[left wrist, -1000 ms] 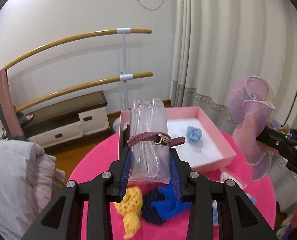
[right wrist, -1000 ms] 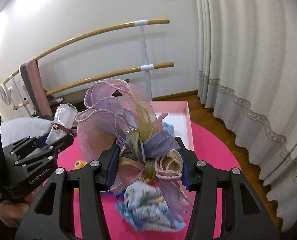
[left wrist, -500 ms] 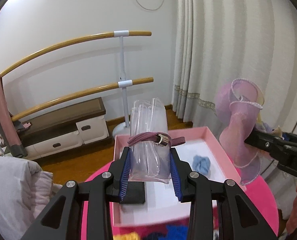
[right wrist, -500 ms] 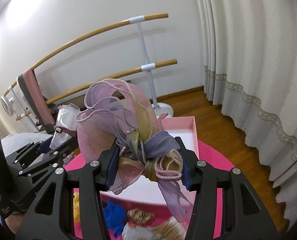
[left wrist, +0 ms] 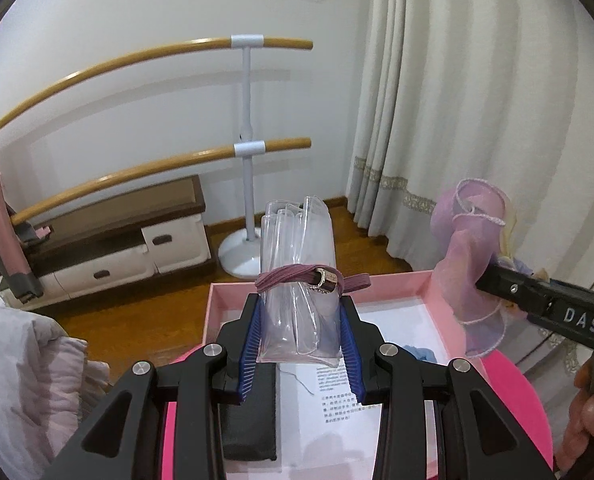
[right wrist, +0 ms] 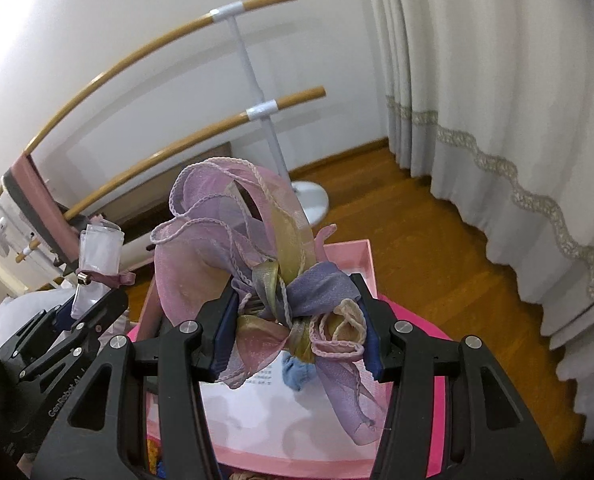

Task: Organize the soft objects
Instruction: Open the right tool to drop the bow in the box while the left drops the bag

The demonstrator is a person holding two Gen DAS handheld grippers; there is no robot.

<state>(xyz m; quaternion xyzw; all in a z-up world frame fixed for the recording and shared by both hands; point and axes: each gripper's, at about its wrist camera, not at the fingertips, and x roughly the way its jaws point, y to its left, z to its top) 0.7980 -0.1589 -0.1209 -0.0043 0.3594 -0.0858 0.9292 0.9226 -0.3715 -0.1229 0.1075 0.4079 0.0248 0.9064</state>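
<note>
The left gripper (left wrist: 301, 344) has its blue-padded jaws clamped on a folded clear plastic sheet bound by a mauve elastic band with a metal bead (left wrist: 297, 276), and it holds that bundle upright above the near left part of a shallow pink cardboard box with a white floor (left wrist: 437, 304). Over on the other side, the right gripper (right wrist: 295, 332) is pinched tight on a gauzy pink, lilac and gold ribbon bow with corded edges (right wrist: 233, 256), which hangs over the right half of the same box. Down inside the box lies a small blue fabric scrunchie (right wrist: 295, 374), just under the bow, beside a printed paper slip (left wrist: 337, 394). A flat black pad (left wrist: 249, 412) sits in the box's left portion, below the left gripper. The box rests on a round hot-pink table (right wrist: 433, 332). Behind stand a wooden double ballet barre on a white post (left wrist: 249, 144), a cream curtain (left wrist: 477, 120) and a low white cabinet (left wrist: 129, 256).
</note>
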